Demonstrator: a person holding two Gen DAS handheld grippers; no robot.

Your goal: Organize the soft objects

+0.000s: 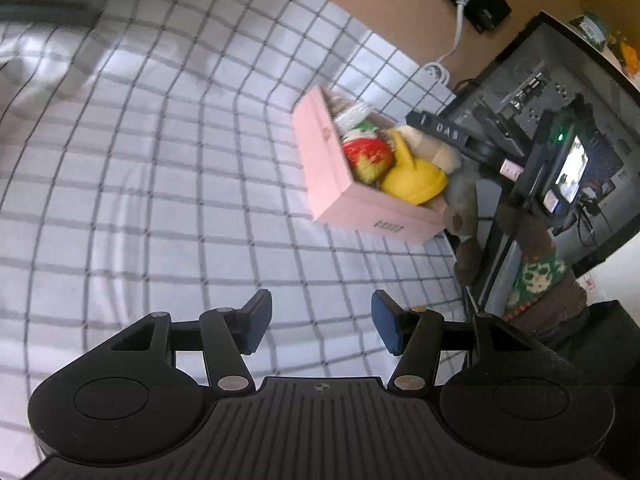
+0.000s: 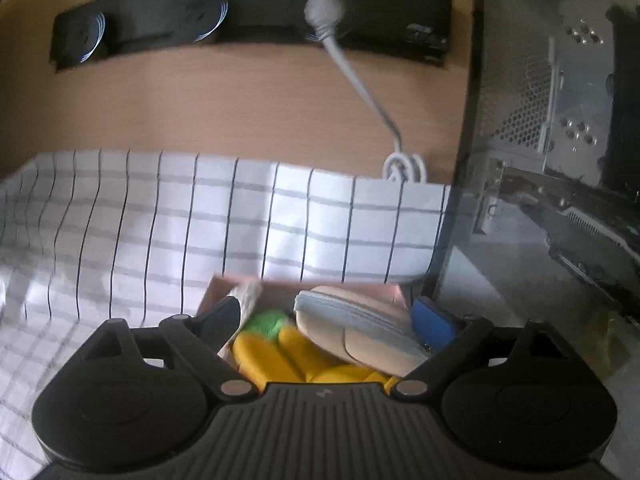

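We see a pink box (image 1: 328, 168) of soft toys (a yellow plush (image 1: 414, 180) on top) on a checked sheet (image 1: 160, 140). Our left hand-held gripper (image 1: 320, 328) hovers well short of the box, open and empty. Our right hand-held gripper (image 2: 332, 320) hangs just above the box, wide open, holding nothing.

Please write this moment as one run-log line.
left gripper: open, empty | right gripper: open over pink box | toys inside box

A checked sheet (image 1: 160, 160), black socket strip (image 2: 256, 16) and computer case (image 2: 560, 120).
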